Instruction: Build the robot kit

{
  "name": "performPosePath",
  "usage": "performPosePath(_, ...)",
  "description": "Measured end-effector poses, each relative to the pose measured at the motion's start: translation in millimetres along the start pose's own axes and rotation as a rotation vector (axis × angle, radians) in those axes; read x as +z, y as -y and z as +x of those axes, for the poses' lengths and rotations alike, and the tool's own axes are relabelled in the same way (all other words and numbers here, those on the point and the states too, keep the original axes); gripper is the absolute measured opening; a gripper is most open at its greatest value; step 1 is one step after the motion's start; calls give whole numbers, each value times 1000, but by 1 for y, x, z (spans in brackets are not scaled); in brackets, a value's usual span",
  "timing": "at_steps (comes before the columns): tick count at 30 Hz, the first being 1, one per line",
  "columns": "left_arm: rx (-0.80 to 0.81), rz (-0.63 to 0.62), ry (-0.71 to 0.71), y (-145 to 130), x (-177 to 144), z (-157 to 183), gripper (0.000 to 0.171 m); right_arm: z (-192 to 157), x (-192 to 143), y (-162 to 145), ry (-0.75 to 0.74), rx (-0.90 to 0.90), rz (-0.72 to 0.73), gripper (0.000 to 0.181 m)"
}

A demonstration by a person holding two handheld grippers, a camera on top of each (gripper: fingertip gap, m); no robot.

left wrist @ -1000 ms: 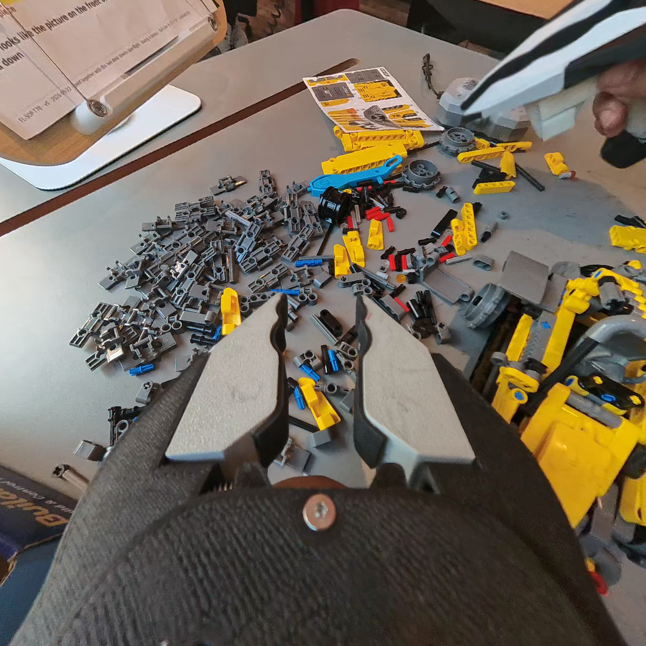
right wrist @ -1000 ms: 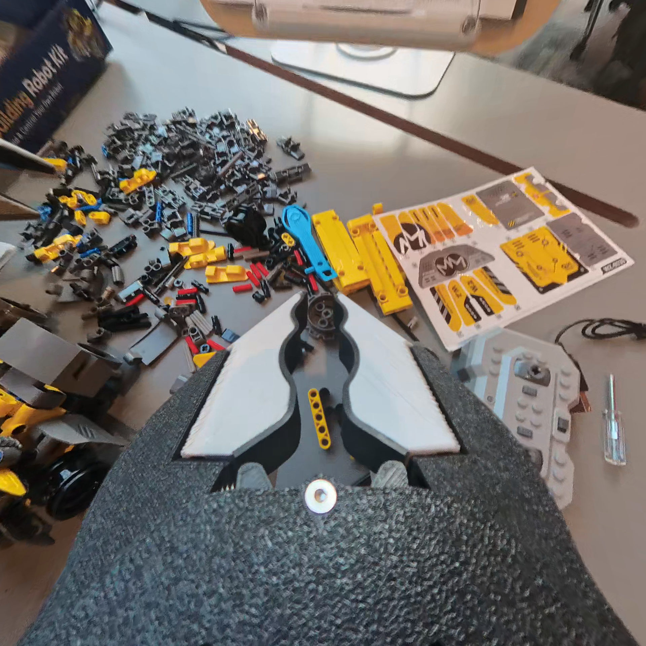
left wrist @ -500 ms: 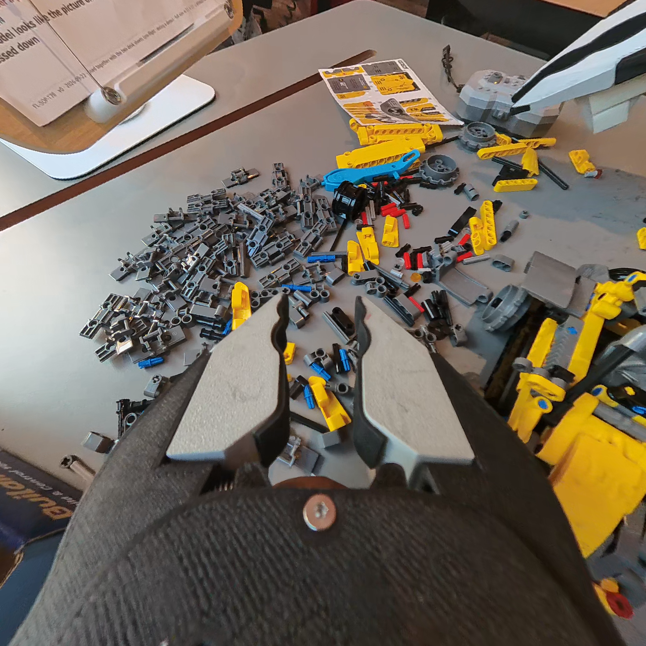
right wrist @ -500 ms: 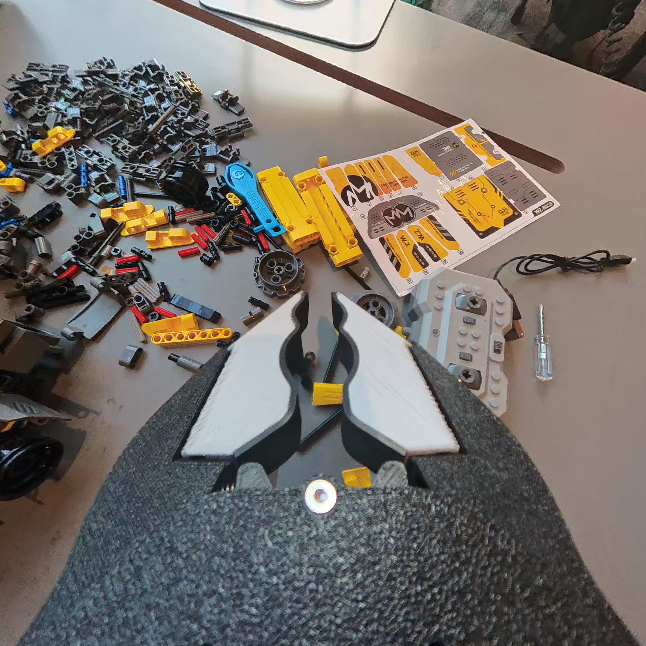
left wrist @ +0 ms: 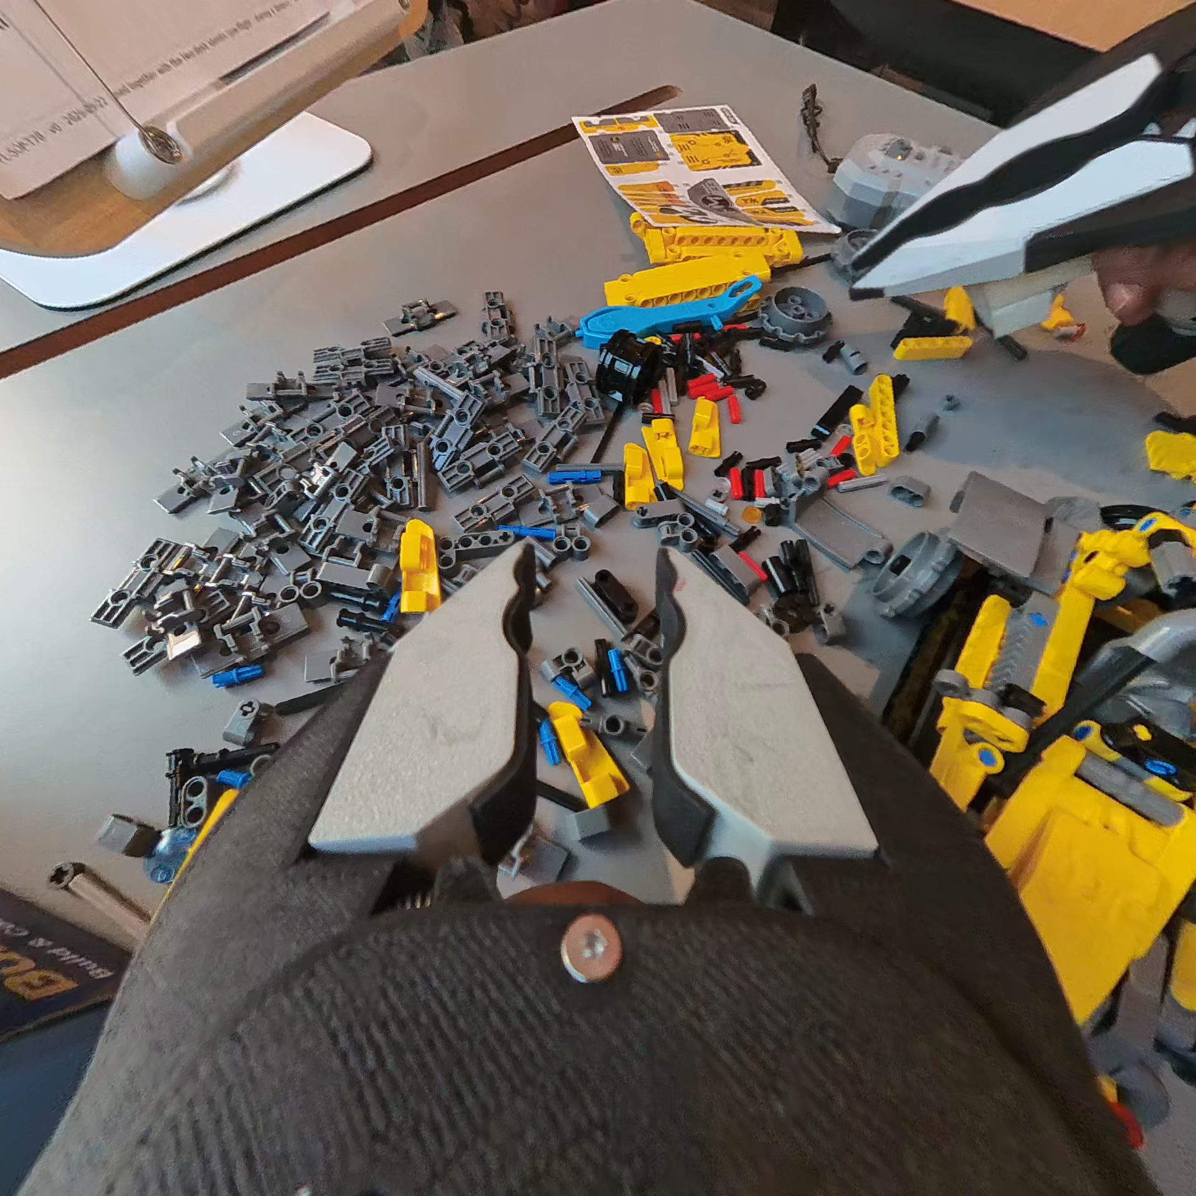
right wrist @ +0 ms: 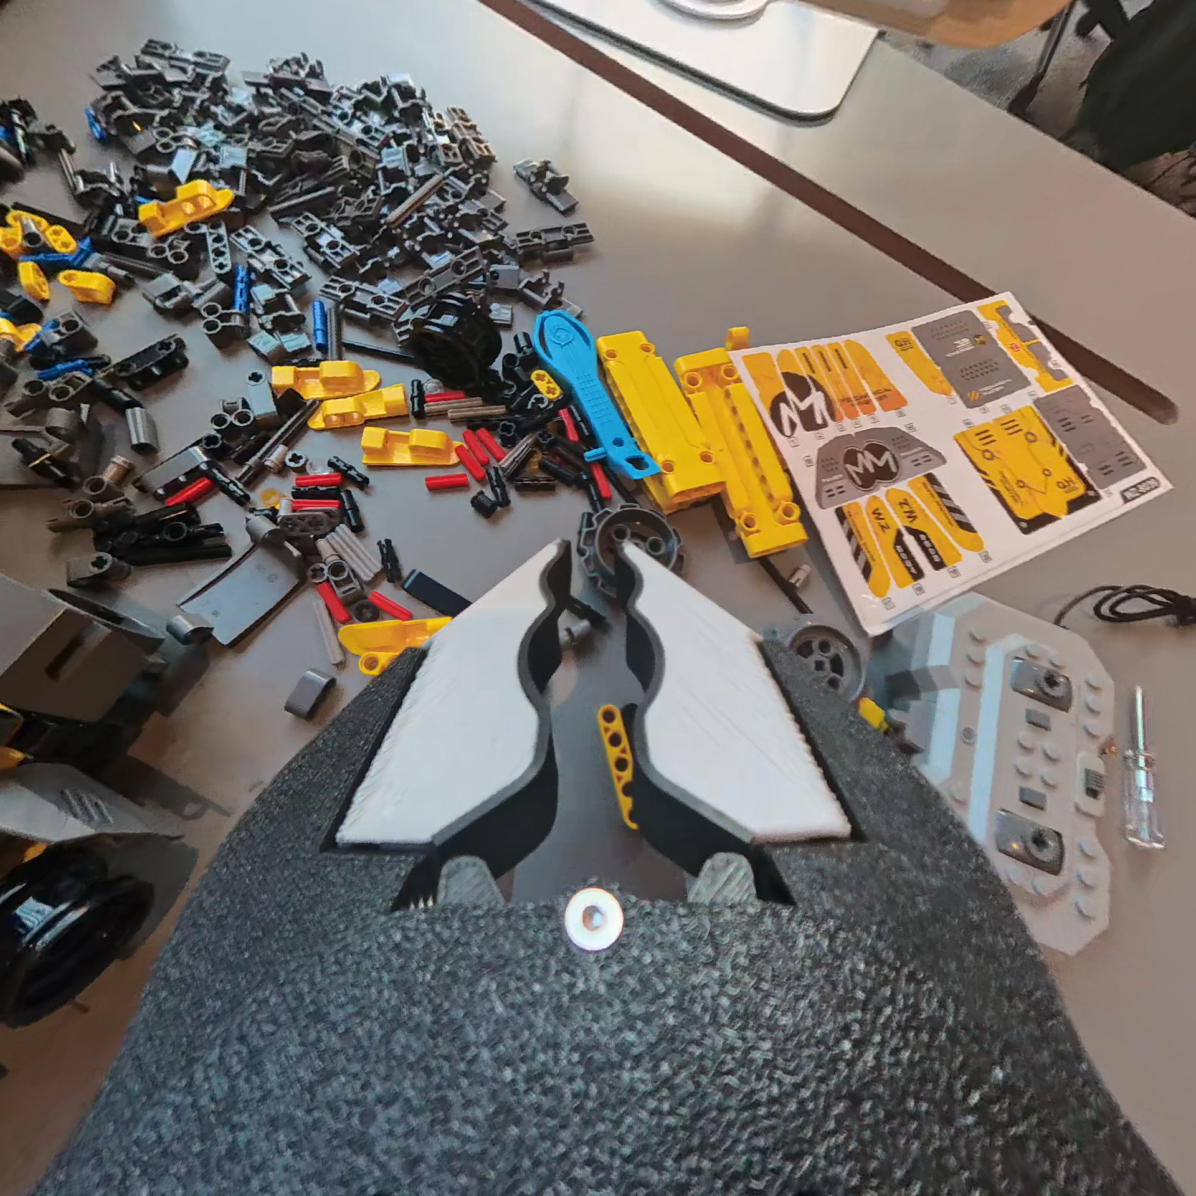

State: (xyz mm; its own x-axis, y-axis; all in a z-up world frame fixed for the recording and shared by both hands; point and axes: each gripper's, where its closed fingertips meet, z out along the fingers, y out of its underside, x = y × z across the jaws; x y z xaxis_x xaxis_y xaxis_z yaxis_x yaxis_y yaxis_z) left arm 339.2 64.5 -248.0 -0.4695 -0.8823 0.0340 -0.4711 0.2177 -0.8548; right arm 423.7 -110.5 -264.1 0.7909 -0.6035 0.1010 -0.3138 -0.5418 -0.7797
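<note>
My left gripper is open and empty, held above loose small parts; a yellow curved piece and blue pins lie on the table between its fingers. My right gripper has its jaws a little apart with nothing between them. Its tips hover just in front of a dark grey gear wheel, and a yellow holed beam lies on the table under the fingers. The right gripper also shows in the left wrist view, above the far right of the parts.
A pile of dark grey links lies left; mixed yellow, red and black parts lie in the middle. A sticker sheet, grey battery box, screwdriver, blue tool, half-built yellow model and document stand surround them. Some 20 centimetres of space lies between my two pairs of fingers. The dark grey gear wheel lies some 4 centimetres from my right tips, 20 centimetres from my left tips. My left wrist view looks at it from another angle.
My right gripper swung from near the grey box back toward the gear wheel, now at its tips. My left gripper has barely moved and stays open.
</note>
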Motion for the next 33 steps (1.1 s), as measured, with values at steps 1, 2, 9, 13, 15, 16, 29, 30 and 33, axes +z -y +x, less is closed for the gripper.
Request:
performPosePath(1, 8, -6, -4, -1, 1, 2, 34, -3, 4, 0, 11, 4, -3, 10)
performPosePath(2, 17, -14, -10, -2, 2, 4, 34, -9, 9, 1, 34, 17, -2, 10)
performPosePath(9, 45, -12, -7, 0, -2, 7, 35, -19, 30, 11, 8, -65, -116, 12)
performPosePath(13, 19, 0, -24, 3, -4, 6, 35, -20, 41, 11, 90, 5, -164, 19)
performPosePath(15, 13, 7, -32, 5, -5, 8, 35, -16, 44, 13, 76, 17, -164, 18)
performPosePath(16, 13, 11, -34, 6, -6, 9, 35, -15, 46, 15, 74, 32, -162, 18)
performPosePath(29, 18, 35, -57, 12, -11, 16, 35, -28, 63, 5, 94, 14, -215, 4)
performPosePath(30, 17, 36, -57, 13, -11, 16, 35, -28, 63, 5, 96, 17, -211, 3)
performPosePath(33, 17, 37, -57, 13, -12, 16, 35, -27, 59, 5, 111, 45, -200, 3)
